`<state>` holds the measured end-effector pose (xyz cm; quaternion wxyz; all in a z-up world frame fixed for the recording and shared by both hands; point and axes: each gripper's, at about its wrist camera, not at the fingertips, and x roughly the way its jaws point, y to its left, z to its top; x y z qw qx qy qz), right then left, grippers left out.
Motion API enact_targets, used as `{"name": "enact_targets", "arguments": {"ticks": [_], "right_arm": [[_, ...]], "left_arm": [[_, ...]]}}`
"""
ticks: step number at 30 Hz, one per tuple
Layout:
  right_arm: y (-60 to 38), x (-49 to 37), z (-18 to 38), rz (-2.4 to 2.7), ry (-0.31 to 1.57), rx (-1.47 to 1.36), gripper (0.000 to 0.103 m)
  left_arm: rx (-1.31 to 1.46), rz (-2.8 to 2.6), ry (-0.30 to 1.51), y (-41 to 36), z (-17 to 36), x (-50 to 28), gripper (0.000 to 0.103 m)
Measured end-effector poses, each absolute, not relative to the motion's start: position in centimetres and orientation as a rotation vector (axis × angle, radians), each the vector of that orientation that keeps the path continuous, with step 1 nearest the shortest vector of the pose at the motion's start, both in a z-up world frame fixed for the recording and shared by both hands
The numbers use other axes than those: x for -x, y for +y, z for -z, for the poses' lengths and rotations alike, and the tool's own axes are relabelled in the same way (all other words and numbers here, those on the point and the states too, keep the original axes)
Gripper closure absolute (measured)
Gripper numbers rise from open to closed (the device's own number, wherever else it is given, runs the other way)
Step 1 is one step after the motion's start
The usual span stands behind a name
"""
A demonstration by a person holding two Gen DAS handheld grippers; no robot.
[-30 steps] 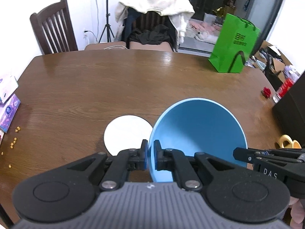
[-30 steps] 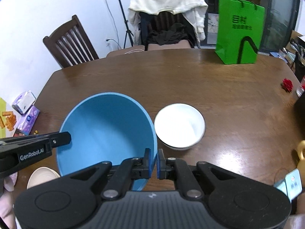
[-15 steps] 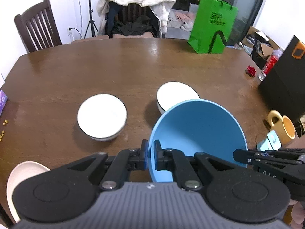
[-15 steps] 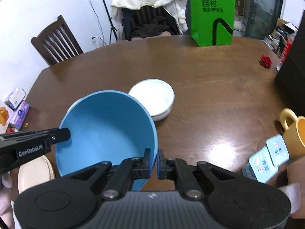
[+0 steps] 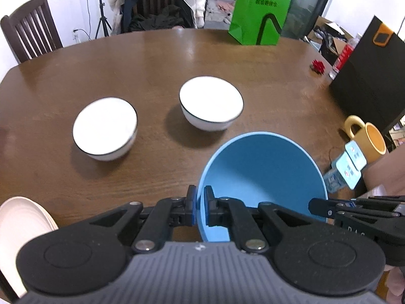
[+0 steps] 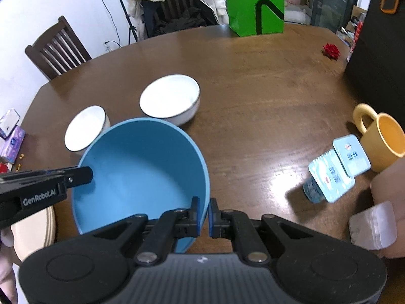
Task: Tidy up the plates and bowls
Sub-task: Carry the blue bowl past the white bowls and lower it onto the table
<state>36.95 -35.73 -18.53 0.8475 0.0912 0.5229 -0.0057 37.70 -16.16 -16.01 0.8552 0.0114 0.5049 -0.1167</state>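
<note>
the left gripper (image 5: 200, 206) pinches the left rim of a blue bowl (image 5: 263, 172), one pad outside the wall and one inside, and the right gripper (image 6: 205, 212) pinches the opposite rim of the same bowl in the same way, so the bowl hangs tilted between the 2 tools above the near part of a dark wooden table (image 5: 157, 60). in the right wrist view the left tool's black fingers (image 6: 76, 174) reach in from the left edge onto the bowl's far rim. beyond the blue bowl, 2 white bowls with thin dark rims stand apart on the table: the left white bowl (image 5: 105, 128) nearer the left edge, the right white bowl (image 5: 211, 102) a little farther back and nearer the middle. a cream plate (image 5: 22, 230) lies at the near left corner, partly cut off by the frame and by the tool body. on the right side a yellow mug (image 6: 382, 139) stands beside 2 small pale blue sealed cups (image 6: 336, 169), and a small clear container (image 6: 372, 225) sits at the lower right, just beside part of a hand. a green paper bag (image 5: 260, 10) stands upright at the table's far edge, a red bow (image 6: 331, 50) lies near the far right, and a dark wooden chair (image 6: 57, 50) stands behind the table on the left.
</note>
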Motion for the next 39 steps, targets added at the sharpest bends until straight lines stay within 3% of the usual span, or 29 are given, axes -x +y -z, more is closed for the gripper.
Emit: {"name": "enact_targets", "arguments": {"ticks": [20, 39], "right_arm": [[-37.8, -34.2, 23.3, 0.055, 1.199, -0.208, 0.097], [-38.1, -34.0, 24.7, 0.052, 1.233, -0.195, 0.097]], "left_arm": [[-0.048, 0.283, 1.169, -18.4, 20.8, -36.2, 0.096], [-0.064, 0.269, 1.199, -19.1, 22.1, -35.5, 0.096]]}}
